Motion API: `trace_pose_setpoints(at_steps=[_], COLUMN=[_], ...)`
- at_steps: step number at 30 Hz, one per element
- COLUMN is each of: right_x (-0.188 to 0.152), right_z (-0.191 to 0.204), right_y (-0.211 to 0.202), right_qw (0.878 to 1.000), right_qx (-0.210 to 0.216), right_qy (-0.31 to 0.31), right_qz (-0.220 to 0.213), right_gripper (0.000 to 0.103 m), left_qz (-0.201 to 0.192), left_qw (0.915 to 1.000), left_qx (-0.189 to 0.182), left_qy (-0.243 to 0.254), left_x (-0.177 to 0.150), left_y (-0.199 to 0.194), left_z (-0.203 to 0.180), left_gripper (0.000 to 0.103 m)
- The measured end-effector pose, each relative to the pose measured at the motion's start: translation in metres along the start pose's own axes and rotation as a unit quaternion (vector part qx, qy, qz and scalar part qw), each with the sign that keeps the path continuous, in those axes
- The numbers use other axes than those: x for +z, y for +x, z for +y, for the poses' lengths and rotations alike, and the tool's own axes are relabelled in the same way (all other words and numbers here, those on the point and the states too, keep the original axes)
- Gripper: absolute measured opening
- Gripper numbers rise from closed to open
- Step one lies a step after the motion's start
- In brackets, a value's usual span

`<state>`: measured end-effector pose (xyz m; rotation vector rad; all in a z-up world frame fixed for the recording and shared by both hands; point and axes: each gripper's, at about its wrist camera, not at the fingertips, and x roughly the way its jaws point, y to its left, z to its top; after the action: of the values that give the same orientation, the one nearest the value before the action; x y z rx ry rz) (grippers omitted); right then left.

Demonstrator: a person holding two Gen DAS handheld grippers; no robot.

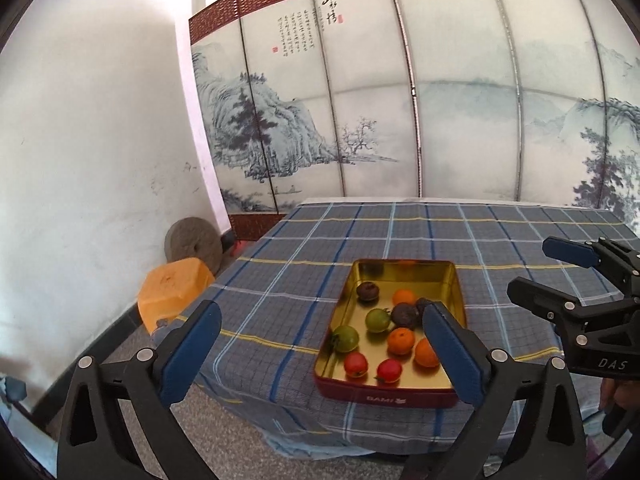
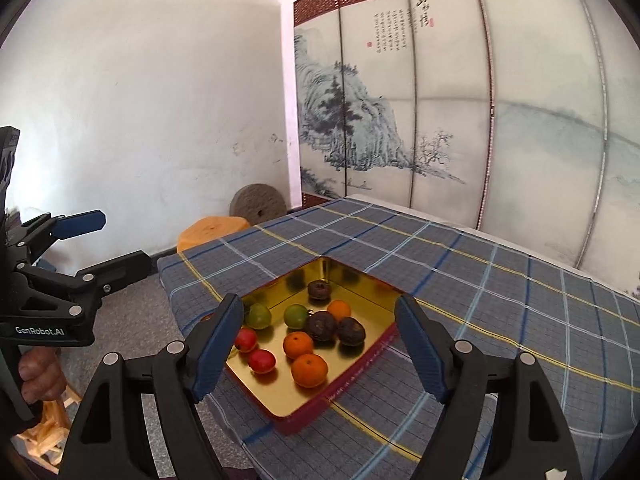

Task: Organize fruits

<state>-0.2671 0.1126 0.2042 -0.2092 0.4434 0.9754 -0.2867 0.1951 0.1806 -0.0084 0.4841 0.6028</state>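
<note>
A gold-lined red tin tray [image 1: 400, 270] [image 2: 280, 404] lies on the plaid tablecloth near the table's front edge. It holds several small fruits: oranges [image 1: 401, 341] [image 2: 309, 370], red ones [image 1: 355, 364] [image 2: 262, 361], green ones [image 1: 345, 338] [image 2: 296, 316] and dark brown ones [image 1: 404, 315] [image 2: 321, 325]. My left gripper [image 1: 322, 354] is open and empty, above and in front of the tray. My right gripper [image 2: 318, 354] is open and empty, hovering over the tray; it also shows in the left wrist view [image 1: 536, 268]. The left gripper shows at the left of the right wrist view [image 2: 114, 240].
The blue-grey plaid tablecloth [image 1: 440, 232] [image 2: 500, 300] covers the table. A painted folding screen [image 1: 360, 100] stands behind it. An orange stool [image 1: 174, 288] and a round grey stone [image 1: 193, 245] sit on the floor by the white wall at left.
</note>
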Motion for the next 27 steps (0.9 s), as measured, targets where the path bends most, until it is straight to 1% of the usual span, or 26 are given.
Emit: trace_pose_setpoints(at_steps=[5,7,13,17,20,23,25,26,27], right_x=[-0.004,-0.006,-0.013,-0.021,-0.030,-0.048,-0.064,-0.074,-0.080], right_z=[-0.006,-0.009,-0.016,-0.031,-0.051,-0.091,-0.131,-0.154,-0.169], right_y=[-0.013,-0.017,-0.027,-0.028,-0.021,-0.008,0.003,0.007,0.011], right_qw=[1.000,1.000,1.000,0.999,0.999,0.994,0.986,0.981,0.977], right_qx=[-0.006,-0.007,-0.012,-0.025,-0.043,-0.088,-0.124,-0.143,-0.149], right_qy=[0.006,0.009,0.015,0.022,0.026,0.025,0.033,0.041,0.046], right_qz=[-0.007,-0.008,-0.011,-0.005,0.019,0.063,0.104,0.125,0.142], right_gripper=[0.077,0.079,0.079,0.085,0.087,0.088,0.088,0.088,0.088], left_qz=[-0.008,-0.007,0.004,0.013,0.028,0.060,0.076,0.083,0.089], left_qw=[0.9999,0.9998,0.9996,0.9993,0.9987,0.9968,0.9953,0.9948,0.9944], left_qx=[-0.006,-0.009,-0.021,-0.025,-0.030,-0.026,-0.039,-0.040,-0.038], left_qy=[0.010,0.015,0.020,0.025,0.032,0.046,0.045,0.043,0.042], left_x=[0.003,0.003,0.004,0.004,0.003,0.001,0.000,0.000,0.000], left_y=[-0.011,-0.014,-0.018,-0.016,-0.011,0.002,0.010,0.012,0.015], left_z=[-0.011,-0.016,-0.027,-0.034,-0.039,-0.048,-0.051,-0.053,-0.054], left_gripper=[0.103,0.103,0.103,0.103,0.103,0.103,0.103,0.103,0.103])
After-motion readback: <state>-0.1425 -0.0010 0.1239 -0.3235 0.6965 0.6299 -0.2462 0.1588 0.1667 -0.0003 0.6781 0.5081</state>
